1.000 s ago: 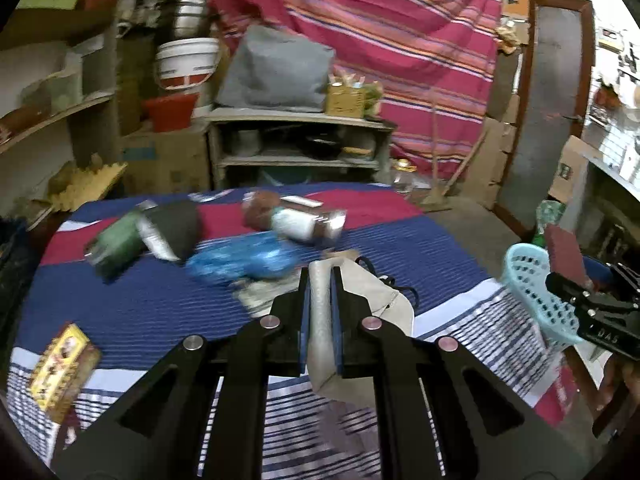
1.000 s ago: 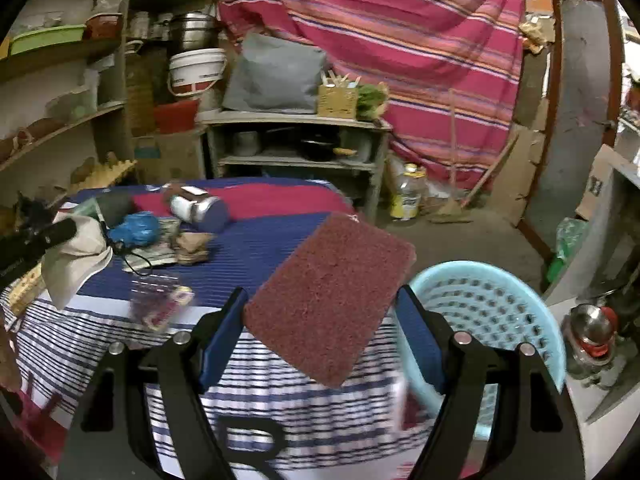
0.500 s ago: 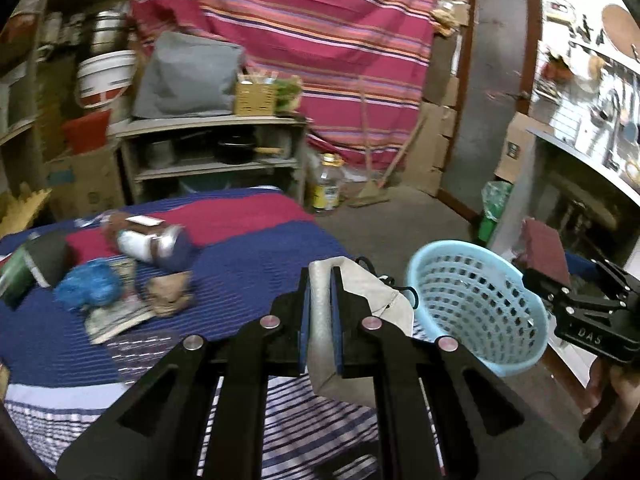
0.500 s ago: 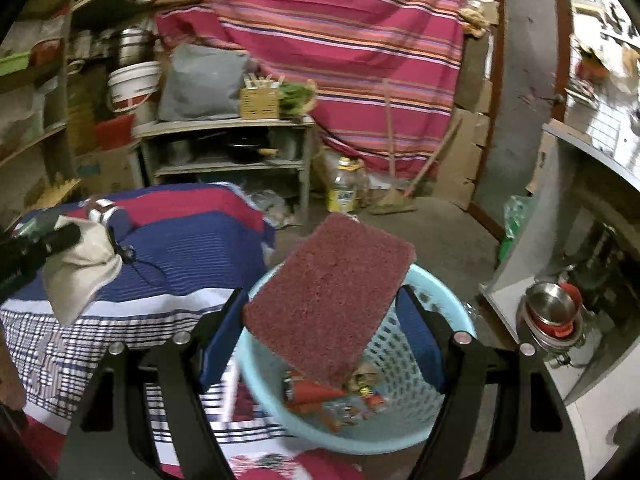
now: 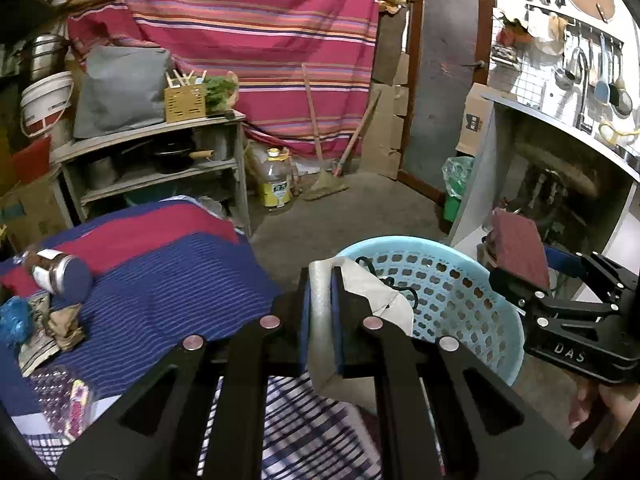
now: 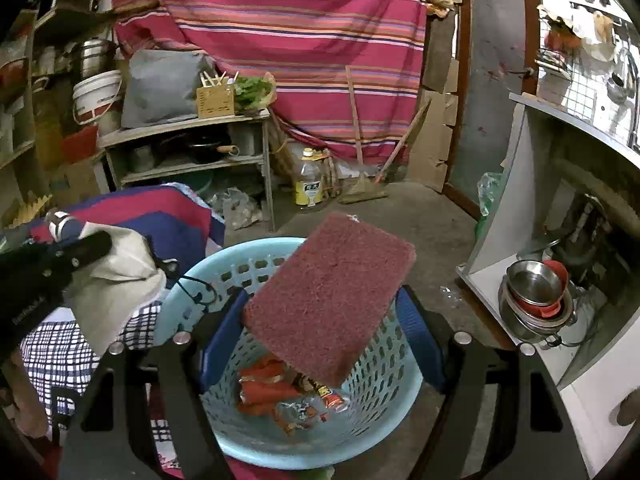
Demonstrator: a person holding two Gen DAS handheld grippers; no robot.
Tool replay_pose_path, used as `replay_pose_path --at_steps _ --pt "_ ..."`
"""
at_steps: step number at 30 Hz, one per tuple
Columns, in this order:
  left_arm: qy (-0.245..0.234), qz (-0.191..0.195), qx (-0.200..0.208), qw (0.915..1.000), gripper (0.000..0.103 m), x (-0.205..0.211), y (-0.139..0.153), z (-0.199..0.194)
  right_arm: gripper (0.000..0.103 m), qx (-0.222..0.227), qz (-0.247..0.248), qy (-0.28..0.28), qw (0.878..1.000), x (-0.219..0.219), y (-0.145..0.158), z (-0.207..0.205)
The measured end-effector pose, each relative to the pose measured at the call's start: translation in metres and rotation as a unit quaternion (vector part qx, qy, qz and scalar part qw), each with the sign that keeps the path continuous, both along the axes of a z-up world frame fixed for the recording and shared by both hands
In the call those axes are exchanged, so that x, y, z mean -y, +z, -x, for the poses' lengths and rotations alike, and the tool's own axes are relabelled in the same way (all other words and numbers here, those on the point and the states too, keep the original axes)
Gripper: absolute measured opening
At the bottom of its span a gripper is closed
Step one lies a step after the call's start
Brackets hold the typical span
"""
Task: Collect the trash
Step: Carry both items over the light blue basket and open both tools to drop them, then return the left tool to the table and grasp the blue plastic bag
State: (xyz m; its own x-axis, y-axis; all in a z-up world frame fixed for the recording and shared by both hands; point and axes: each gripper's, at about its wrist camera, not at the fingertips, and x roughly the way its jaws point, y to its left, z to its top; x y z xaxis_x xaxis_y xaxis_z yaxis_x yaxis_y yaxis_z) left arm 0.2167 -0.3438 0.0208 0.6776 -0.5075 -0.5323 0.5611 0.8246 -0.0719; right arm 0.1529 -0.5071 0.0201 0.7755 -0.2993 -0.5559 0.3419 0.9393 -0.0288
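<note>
A: Nearest first. What is each gripper doing?

B: The left gripper (image 5: 320, 312) has its fingers pressed together on a pale cloth mask (image 5: 372, 288) with a black ear cord, hanging at the near rim of the light blue basket (image 5: 472, 300). The right gripper (image 6: 320, 320) has its fingers spread wide and clamped on the edges of a maroon scouring pad (image 6: 328, 300), tilted above the basket's mouth.

A: Anything in the basket?

B: Red and orange wrappers (image 6: 276, 392) lie on its bottom, seen from the right wrist.

A: And farther out?

B: To the left, on the striped bedspread (image 5: 160, 280), a jar (image 5: 60, 276) lies on its side beside a blue crumpled bag (image 5: 16, 320) and what looks like torn paper, though it is blurred. Beyond stand a wooden shelf unit (image 5: 160, 168), a yellow-labelled bottle (image 5: 274, 184) on the floor, and a striped red curtain (image 5: 248, 40).
</note>
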Motion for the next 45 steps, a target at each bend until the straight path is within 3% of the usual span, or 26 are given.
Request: replay_pose_path --at_steps 4,9,14,18,28,31,35,45 --pt "-0.017 0.000 -0.003 0.9999 0.014 0.018 0.001 -0.005 0.075 0.002 -0.002 -0.006 1.000 0.008 -0.001 -0.001" --pt "-0.009 0.005 0.013 0.9999 0.057 0.025 0.008 -0.006 0.075 -0.003 -0.006 -0.009 1.000 0.012 -0.007 0.000" --pt "0.024 0.003 0.025 0.9994 0.080 0.007 0.009 -0.010 0.075 -0.007 -0.002 -0.010 1.000 0.010 -0.012 -0.001" --pt "0.057 0.003 0.022 0.9981 0.089 -0.019 0.010 -0.018 0.075 -0.006 -0.007 -0.007 1.000 0.004 -0.016 -0.004" --pt "0.114 -0.021 0.037 0.9926 0.096 -0.075 0.017 -0.022 0.077 0.002 -0.014 -0.006 1.000 -0.004 -0.017 -0.028" --pt "0.131 -0.023 0.038 0.9904 0.097 -0.097 0.019 -0.023 0.088 0.001 -0.013 -0.015 1.000 -0.004 -0.015 -0.034" --pt "0.149 -0.023 0.035 0.9879 0.097 -0.124 0.020 -0.022 0.089 -0.004 -0.010 -0.025 1.000 -0.010 -0.012 -0.036" --pt "0.209 -0.029 0.024 0.9773 0.097 -0.207 0.012 -0.015 0.090 0.002 -0.027 0.001 1.000 -0.063 -0.019 -0.033"
